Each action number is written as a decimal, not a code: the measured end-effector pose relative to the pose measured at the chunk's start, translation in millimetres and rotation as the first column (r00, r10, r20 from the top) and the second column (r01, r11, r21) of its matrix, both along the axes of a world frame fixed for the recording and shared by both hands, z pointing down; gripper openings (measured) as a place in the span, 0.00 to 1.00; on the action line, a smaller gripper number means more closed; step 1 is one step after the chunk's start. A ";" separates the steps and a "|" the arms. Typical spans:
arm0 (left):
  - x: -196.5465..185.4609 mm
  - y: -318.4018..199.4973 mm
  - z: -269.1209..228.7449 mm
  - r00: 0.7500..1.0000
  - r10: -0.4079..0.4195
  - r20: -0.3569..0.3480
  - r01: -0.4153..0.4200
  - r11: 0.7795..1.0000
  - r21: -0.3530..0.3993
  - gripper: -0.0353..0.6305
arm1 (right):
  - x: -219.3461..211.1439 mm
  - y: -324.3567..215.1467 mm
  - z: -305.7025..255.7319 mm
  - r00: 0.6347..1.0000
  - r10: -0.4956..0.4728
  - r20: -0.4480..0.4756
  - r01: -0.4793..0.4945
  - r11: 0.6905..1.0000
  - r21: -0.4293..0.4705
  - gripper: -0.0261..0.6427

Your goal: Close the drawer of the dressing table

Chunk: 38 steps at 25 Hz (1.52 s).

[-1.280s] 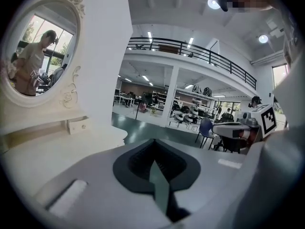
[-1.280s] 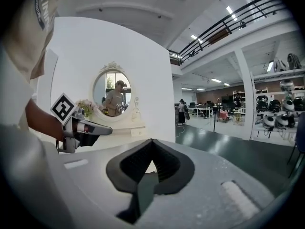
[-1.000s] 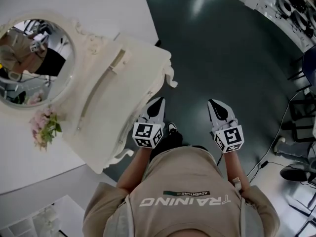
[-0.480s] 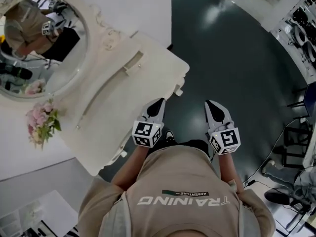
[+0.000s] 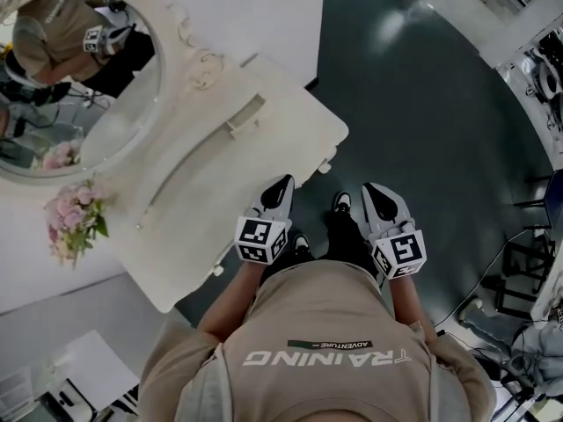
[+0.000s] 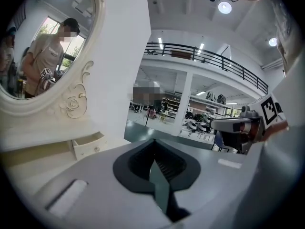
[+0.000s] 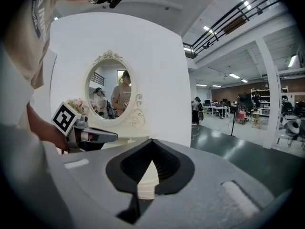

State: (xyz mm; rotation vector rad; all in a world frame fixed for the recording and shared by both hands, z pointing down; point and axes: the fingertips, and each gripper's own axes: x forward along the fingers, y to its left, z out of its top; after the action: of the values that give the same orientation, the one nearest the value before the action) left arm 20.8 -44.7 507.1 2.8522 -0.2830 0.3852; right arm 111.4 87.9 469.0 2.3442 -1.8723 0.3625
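The cream dressing table (image 5: pixel 264 161) stands at my left against a white wall. A small drawer (image 5: pixel 246 114) on its top sticks out a little; in the left gripper view this drawer (image 6: pixel 88 145) shows its knob and a gap above its front. My left gripper (image 5: pixel 280 190) hangs shut and empty just off the table's near edge, well short of the drawer. My right gripper (image 5: pixel 376 195) is shut too, empty, over the dark floor to the right. The right gripper view shows the left gripper (image 7: pixel 113 137) in front of the table.
An oval mirror (image 5: pixel 70 77) in a carved frame rises behind the table top. Pink flowers (image 5: pixel 77 222) stand at the table's left end. The person's shoes (image 5: pixel 341 202) are on the dark green floor (image 5: pixel 422 104). Chairs and cables (image 5: pixel 528 262) lie at the right.
The table has come nearer and more to the right in the head view as the person stepped toward it. Both grippers stay shut, held in front of the body.
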 end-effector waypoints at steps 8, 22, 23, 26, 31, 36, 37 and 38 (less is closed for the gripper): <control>42.3 -39.2 -4.7 0.990 -0.139 0.037 0.138 0.990 0.026 0.08 | 63.3 -64.8 -0.2 0.984 -0.176 -0.006 0.176 0.984 0.033 0.04; 96.7 -95.5 -27.7 0.896 -0.438 0.076 0.434 0.898 0.073 0.08 | 143.4 -162.4 7.1 0.874 -0.484 0.036 0.482 0.875 0.049 0.04; 96.9 -94.1 -27.2 0.887 -0.455 0.081 0.450 0.890 0.075 0.08 | 143.9 -167.3 11.3 0.861 -0.507 0.044 0.505 0.862 0.043 0.04; 94.3 -93.8 -22.6 0.855 -0.510 0.092 0.506 0.860 0.067 0.08 | 141.4 -182.9 19.0 0.817 -0.574 0.051 0.573 0.819 0.033 0.04; 78.4 -94.8 -11.2 0.803 -0.583 0.127 0.583 0.812 0.040 0.08 | 128.4 -205.1 30.3 0.754 -0.654 0.066 0.654 0.756 0.020 0.04; 59.9 -104.5 4.4 0.753 -0.642 0.142 0.646 0.763 0.025 0.08 | 104.6 -225.3 47.6 0.689 -0.720 0.082 0.723 0.691 0.000 0.04; 57.3 -105.4 7.5 0.748 -0.647 0.144 0.652 0.758 0.020 0.08 | 99.1 -227.7 48.7 0.678 -0.730 0.083 0.733 0.680 -0.002 0.04; 55.2 -106.4 9.6 0.745 -0.651 0.143 0.656 0.754 0.015 0.08 | 93.9 -230.3 48.8 0.670 -0.738 0.081 0.741 0.672 -0.003 0.04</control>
State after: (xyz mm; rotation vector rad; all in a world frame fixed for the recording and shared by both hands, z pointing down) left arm 76.0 -151.0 516.7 2.4632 -1.2464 0.4259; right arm 205.4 -142.4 517.8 1.3393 -2.6052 0.3695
